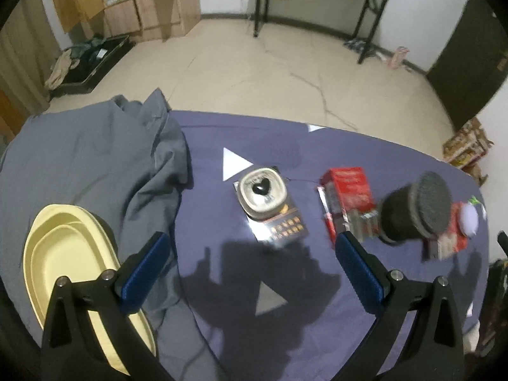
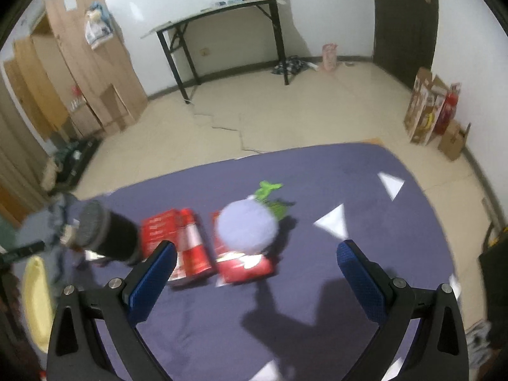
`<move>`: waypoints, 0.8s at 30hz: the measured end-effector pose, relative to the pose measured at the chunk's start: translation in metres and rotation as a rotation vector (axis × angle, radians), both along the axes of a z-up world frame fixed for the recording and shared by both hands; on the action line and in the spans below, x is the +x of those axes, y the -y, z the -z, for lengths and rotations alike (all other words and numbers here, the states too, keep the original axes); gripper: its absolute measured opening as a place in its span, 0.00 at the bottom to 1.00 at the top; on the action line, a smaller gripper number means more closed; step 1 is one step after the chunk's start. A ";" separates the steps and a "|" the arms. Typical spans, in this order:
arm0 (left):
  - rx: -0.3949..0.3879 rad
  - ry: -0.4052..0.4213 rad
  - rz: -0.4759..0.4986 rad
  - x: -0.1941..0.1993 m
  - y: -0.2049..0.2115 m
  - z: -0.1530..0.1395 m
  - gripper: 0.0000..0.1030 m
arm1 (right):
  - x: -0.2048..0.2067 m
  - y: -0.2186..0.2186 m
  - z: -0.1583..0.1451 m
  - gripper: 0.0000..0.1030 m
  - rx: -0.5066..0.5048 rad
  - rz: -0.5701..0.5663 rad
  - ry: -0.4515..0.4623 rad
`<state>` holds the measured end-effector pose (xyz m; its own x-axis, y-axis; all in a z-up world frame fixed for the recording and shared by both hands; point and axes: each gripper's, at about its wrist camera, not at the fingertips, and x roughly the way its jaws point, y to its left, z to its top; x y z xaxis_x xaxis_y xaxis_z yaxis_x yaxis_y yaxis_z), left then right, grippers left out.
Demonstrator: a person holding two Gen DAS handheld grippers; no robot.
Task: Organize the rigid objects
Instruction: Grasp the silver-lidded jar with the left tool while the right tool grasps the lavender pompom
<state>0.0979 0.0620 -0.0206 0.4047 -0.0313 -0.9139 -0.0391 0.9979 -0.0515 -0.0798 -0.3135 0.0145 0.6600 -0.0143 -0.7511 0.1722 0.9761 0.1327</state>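
Boxes [image 2: 244, 262], red, lie flat mid-cloth under a lavender ball [image 2: 246, 227], straight ahead of the right gripper [image 2: 255, 265], the nearer one; it gapes empty. The left gripper [image 1: 254, 255] likewise gapes, with a black cylinder [image 1: 412, 212] to its right.

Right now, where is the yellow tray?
In the left wrist view, the yellow tray lies at the lower left, on the grey cloth, partly behind the left gripper's fingers.
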 end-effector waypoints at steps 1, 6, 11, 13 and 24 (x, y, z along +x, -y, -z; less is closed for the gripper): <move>-0.005 -0.006 -0.018 0.007 0.001 0.005 1.00 | 0.006 -0.002 0.002 1.00 -0.023 -0.015 -0.015; -0.063 -0.017 -0.044 0.026 -0.002 0.021 0.99 | 0.033 -0.016 0.013 1.00 -0.110 -0.051 -0.029; -0.085 -0.045 -0.040 0.036 -0.011 0.033 0.92 | 0.058 -0.030 0.031 1.00 -0.109 -0.103 -0.059; -0.098 -0.072 -0.043 0.039 -0.012 0.040 0.92 | 0.064 -0.029 0.035 1.00 -0.105 -0.106 -0.063; -0.143 -0.087 -0.045 0.061 -0.013 0.053 0.71 | 0.086 -0.015 0.047 0.89 -0.071 -0.136 -0.091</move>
